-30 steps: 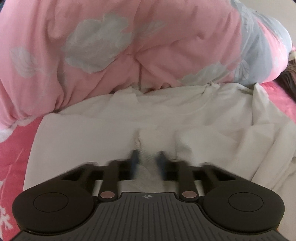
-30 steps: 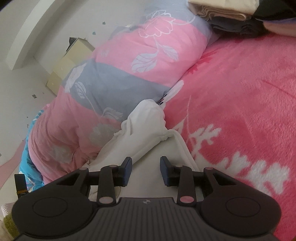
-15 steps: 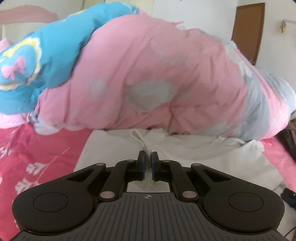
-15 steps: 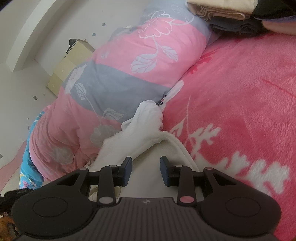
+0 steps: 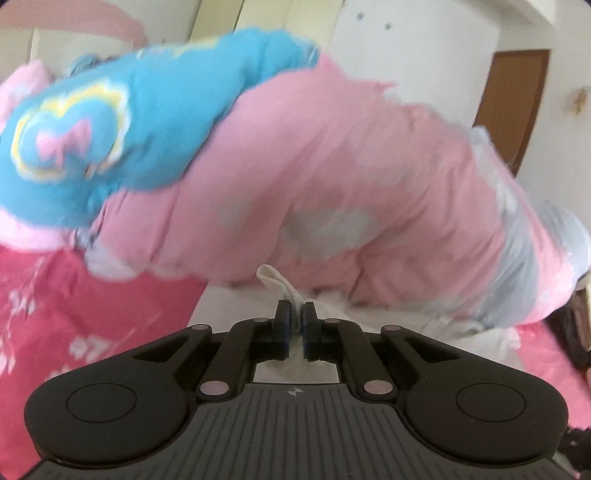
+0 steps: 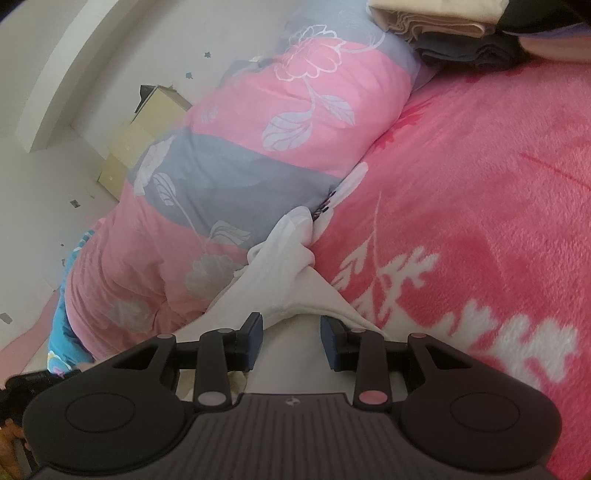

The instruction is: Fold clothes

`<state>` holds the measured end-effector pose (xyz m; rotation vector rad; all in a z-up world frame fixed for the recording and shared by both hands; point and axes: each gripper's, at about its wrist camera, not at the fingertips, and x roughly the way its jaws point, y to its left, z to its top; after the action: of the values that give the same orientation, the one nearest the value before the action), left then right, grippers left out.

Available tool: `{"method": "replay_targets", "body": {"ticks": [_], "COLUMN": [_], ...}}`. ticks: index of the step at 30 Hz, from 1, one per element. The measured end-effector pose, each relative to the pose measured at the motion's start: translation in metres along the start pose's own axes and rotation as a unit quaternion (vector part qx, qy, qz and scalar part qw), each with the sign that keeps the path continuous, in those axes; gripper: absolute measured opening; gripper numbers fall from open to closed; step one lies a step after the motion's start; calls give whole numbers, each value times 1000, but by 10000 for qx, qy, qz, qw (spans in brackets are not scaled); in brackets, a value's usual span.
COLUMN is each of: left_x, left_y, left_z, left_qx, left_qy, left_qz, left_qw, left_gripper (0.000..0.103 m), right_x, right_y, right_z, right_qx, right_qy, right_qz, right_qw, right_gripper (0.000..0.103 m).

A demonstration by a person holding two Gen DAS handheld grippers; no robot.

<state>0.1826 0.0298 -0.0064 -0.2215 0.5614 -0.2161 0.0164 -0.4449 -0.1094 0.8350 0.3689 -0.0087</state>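
Left gripper (image 5: 294, 325) is clamped on a ribbed white hem of the garment (image 5: 275, 282), pads nearly touching with cloth pinched between them; view is motion-blurred. Right gripper (image 6: 291, 338) has its jaws apart and nothing pinched: it hovers over the garment (image 6: 288, 266), pads either side of a cloth ridge, no visible contact.

Garment lies on the pink blanket (image 6: 480, 184), bunched against the rolled duvet (image 6: 258, 147) along the bed's far edge.

Step in hand, my read: lift and pull the hem off the duvet to spread the piece flat. To do it well:
- keep the pinch deep on the hem, it's thin and could slip
- drag towards the bed's open middle, away from the duvet, so the cloth doesn't snag under it
- get the right gripper onto an opposite edge before tensioning, otherwise it just slides as a lump

Counts: one white garment, one duvet, one blue cushion (image 5: 129, 122), one stack of folded clothes (image 6: 443, 26) at the bed's far corner; items in it too cropped to count.
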Motion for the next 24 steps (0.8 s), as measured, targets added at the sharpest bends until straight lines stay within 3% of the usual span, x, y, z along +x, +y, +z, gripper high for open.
{"method": "replay_targets", "body": {"ticks": [5,12,14,17,24], "left_x": [13,-7,-2,20,-13], "left_y": [22,25,27,37,54], "left_z": [-16,-5,-10,-23,-16], "left_qx": [-352,-406,-367,-393,-533], "left_qy": [347,176,326,885,688], "left_qz": [62,-68,21,311,693], "left_qw": [9988,9990,9988,9948,9938], "left_gripper": [4,4,4,6,9], "right_x": [0,0,0,1,0], "right_y": [1,1,2,2,1], "right_z": [-1,-1,-1,-1,-1], "right_qx": [-14,-21,-18,-29,-19], "right_qy": [-4,-8,-13,-10,5], "right_qz": [-15,-17,-17,-21,13], "right_qw": [10000,10000,10000,10000,10000], "right_gripper": [36,37,37,37,37]}}
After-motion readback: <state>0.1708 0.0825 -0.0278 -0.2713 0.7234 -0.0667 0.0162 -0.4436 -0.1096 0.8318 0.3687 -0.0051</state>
